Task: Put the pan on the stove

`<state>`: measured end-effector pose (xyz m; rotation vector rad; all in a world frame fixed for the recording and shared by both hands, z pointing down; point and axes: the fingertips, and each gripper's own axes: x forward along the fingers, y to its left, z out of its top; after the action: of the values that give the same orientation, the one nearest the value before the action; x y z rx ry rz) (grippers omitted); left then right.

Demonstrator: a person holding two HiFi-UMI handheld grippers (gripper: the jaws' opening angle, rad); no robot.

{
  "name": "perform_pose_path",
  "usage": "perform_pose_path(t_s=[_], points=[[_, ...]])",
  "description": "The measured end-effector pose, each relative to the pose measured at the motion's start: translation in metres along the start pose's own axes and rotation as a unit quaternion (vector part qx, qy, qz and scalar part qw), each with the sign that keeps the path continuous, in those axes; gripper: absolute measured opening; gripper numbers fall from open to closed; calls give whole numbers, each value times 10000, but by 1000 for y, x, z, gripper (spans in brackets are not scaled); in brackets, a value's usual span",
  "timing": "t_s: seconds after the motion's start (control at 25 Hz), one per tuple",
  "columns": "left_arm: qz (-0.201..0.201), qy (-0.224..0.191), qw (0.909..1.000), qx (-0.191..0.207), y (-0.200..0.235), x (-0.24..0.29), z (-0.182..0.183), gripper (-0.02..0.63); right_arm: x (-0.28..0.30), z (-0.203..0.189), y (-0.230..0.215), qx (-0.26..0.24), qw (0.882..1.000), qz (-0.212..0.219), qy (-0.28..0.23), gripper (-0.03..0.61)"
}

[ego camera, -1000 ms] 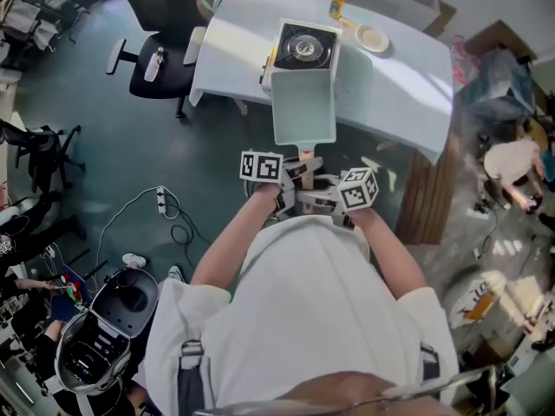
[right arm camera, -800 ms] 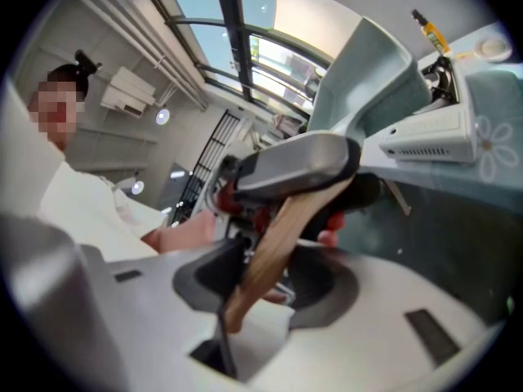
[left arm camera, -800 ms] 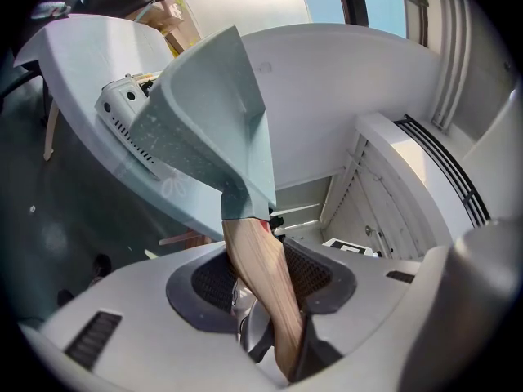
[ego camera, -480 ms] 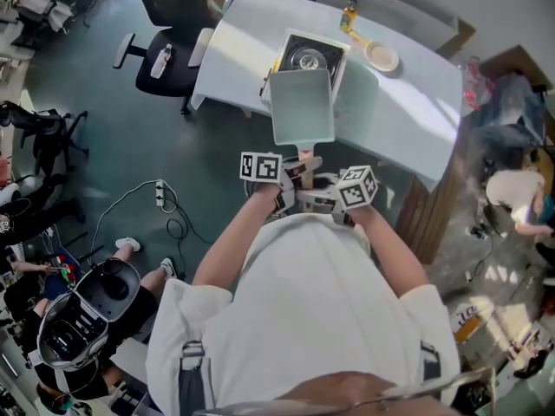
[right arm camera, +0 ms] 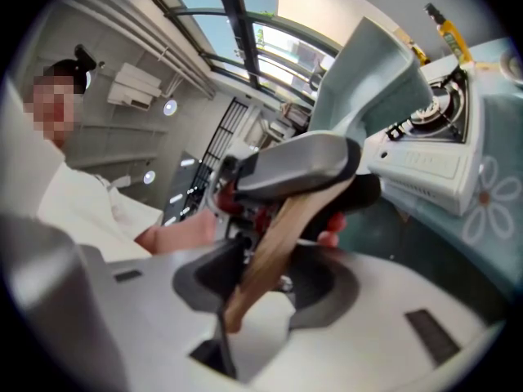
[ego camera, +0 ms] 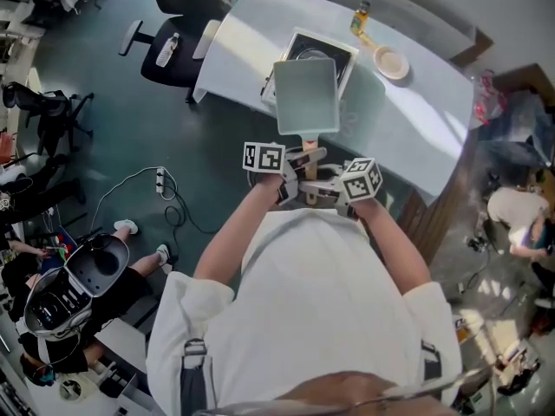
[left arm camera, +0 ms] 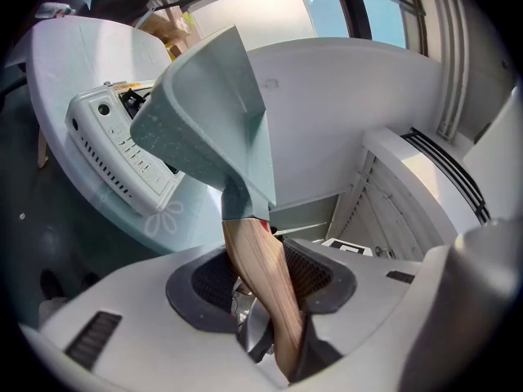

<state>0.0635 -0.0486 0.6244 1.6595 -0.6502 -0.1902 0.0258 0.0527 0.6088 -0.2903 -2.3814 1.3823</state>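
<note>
A square grey-green pan (ego camera: 306,95) with a wooden handle (ego camera: 310,148) hangs in the air, its far edge over the white single-burner stove (ego camera: 336,48) on the pale table (ego camera: 416,111). My left gripper (ego camera: 299,161) and right gripper (ego camera: 319,189) are both shut on the handle, the right one nearer my body. In the left gripper view the handle (left arm camera: 261,284) runs between the left gripper's (left arm camera: 265,280) pads up to the pan (left arm camera: 208,121), with the stove (left arm camera: 122,149) beyond. In the right gripper view, the right gripper (right arm camera: 261,280) clamps the handle's end (right arm camera: 274,243).
A bottle (ego camera: 361,16) and a small plate (ego camera: 391,61) stand on the table behind the stove. A black office chair (ego camera: 169,50) stands left of the table. A power strip and cable (ego camera: 160,180) lie on the floor. People are at the lower left (ego camera: 78,284) and right (ego camera: 512,211).
The pan has travelled forward with both grippers and now covers more of the stove. Both grips on the handle are unchanged.
</note>
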Motion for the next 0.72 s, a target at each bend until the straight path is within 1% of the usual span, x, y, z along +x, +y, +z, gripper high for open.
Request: perform_pose_path(t_s=[0.16, 0.36, 0.72], points=[[-9, -11, 10000, -67, 5, 6, 12, 190, -2, 11, -9, 29, 10000, -9, 0, 183], [-27, 130, 9999, -9, 17, 14, 21, 192, -1, 18, -27, 97, 9999, -88, -14, 183], [-119, 254, 9994, -191, 50, 32, 46, 192, 1, 35, -69, 307, 9992, -253, -16, 184]])
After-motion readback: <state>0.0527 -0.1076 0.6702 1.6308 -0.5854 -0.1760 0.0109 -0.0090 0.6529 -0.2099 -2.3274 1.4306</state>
